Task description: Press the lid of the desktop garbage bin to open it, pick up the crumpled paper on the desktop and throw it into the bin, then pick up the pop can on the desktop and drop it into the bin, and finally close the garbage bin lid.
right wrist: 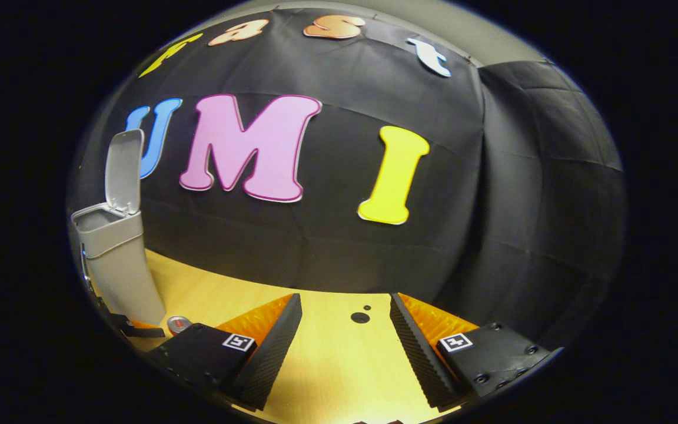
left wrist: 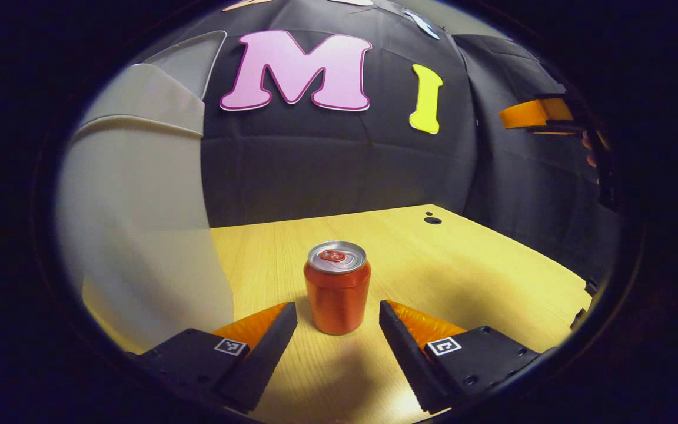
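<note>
Left gripper view: the left gripper (left wrist: 338,318) is held low over the desktop (left wrist: 462,277) with jaws spread wide, apparently lined up for a grasp; the pop can (left wrist: 337,287) stands upright between and just ahead of the fingertips, untouched. Right gripper view: the garbage bin (right wrist: 118,259) is seen with lid (right wrist: 124,171) raised, ready to receive it, while the right gripper (right wrist: 345,321) is held open, gripping nothing
</note>
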{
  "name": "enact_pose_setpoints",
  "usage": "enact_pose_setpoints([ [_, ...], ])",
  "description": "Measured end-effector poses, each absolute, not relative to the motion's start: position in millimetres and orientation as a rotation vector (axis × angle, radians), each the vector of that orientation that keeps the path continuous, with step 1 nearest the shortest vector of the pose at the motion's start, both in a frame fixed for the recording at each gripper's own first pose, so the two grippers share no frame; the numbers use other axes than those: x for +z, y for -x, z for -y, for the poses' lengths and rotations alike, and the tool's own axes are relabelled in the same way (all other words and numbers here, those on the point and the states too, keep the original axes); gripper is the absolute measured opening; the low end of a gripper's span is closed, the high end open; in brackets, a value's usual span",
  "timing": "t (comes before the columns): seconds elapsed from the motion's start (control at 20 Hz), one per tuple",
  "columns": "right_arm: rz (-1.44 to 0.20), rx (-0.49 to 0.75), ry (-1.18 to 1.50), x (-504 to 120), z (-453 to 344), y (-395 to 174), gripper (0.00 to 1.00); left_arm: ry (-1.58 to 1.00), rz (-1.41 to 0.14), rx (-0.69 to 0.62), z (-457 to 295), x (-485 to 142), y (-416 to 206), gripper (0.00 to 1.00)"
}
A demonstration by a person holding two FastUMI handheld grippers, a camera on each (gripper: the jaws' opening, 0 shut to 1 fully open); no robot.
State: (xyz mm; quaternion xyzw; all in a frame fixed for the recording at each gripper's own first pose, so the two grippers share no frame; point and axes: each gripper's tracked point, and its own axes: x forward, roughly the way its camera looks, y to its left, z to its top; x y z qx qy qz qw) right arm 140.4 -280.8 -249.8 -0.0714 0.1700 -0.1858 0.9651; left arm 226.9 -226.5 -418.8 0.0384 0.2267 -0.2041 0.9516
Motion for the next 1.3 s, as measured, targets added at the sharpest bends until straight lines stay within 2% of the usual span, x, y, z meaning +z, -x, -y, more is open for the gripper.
enact_pose_setpoints([
  [0.3, -0.392, -0.433, 0.165, -269.9, 311.1, -124.6, 0.97, -0.093, -0.451, -0.426, 243.1, -436.8, -259.1, 0.95],
  [0.55, -0.423, -0.43, 0.155, -281.6, 310.9, -122.4, 0.98, -0.092, -0.446, -0.418, 250.1, -438.3, -273.9, 0.95],
  [0.65, -0.415, -0.419, 0.154, -280.2, 307.0, -124.3, 0.98, -0.093, -0.443, -0.427, 252.6, -433.6, -271.9, 0.89],
  [0.8, -0.399, -0.403, 0.148, -278.2, 301.0, -127.8, 0.98, -0.092, -0.427, -0.441, 256.7, -418.6, -265.9, 0.88],
  [1.0, -0.402, -0.403, 0.129, -272.7, 296.4, -129.4, 0.98, -0.078, -0.371, -0.453, 263.9, -363.0, -258.5, 0.88],
  [1.3, -0.366, -0.374, 0.09, -238.8, 281.6, -135.1, 0.97, -0.07, -0.237, -0.461, 269.9, -236.9, -266.2, 0.88],
])
